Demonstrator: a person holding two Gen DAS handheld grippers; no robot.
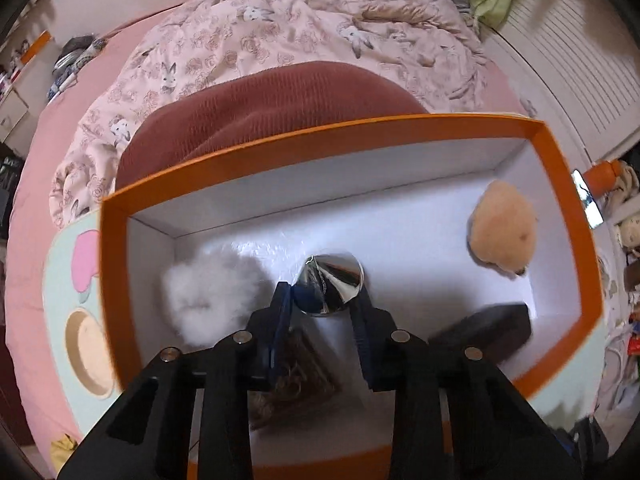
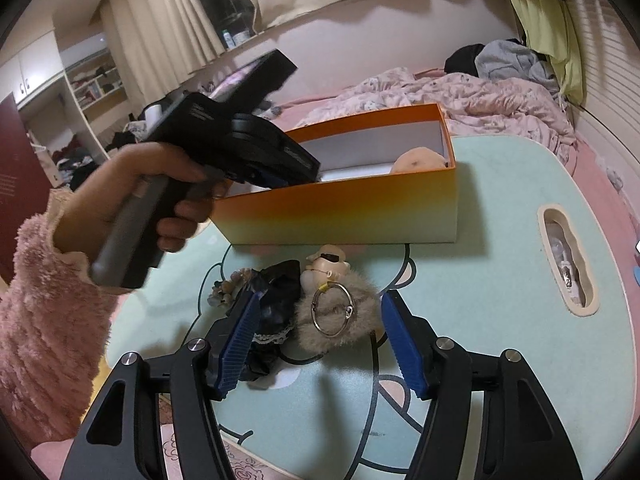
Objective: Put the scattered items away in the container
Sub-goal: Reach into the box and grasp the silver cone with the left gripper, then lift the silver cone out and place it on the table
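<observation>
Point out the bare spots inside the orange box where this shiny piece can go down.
Inside the orange box, bare white floor lies along the far wall, between the white fluffy ball and the tan plush. The near side is crowded: a dark block to the right and a brownish item under the left gripper, which holds the shiny cone.

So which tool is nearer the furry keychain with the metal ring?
Right. The right tool hovers open around the furry keychain on the table; the left tool is over inside the orange box, gripping a shiny cone.
</observation>
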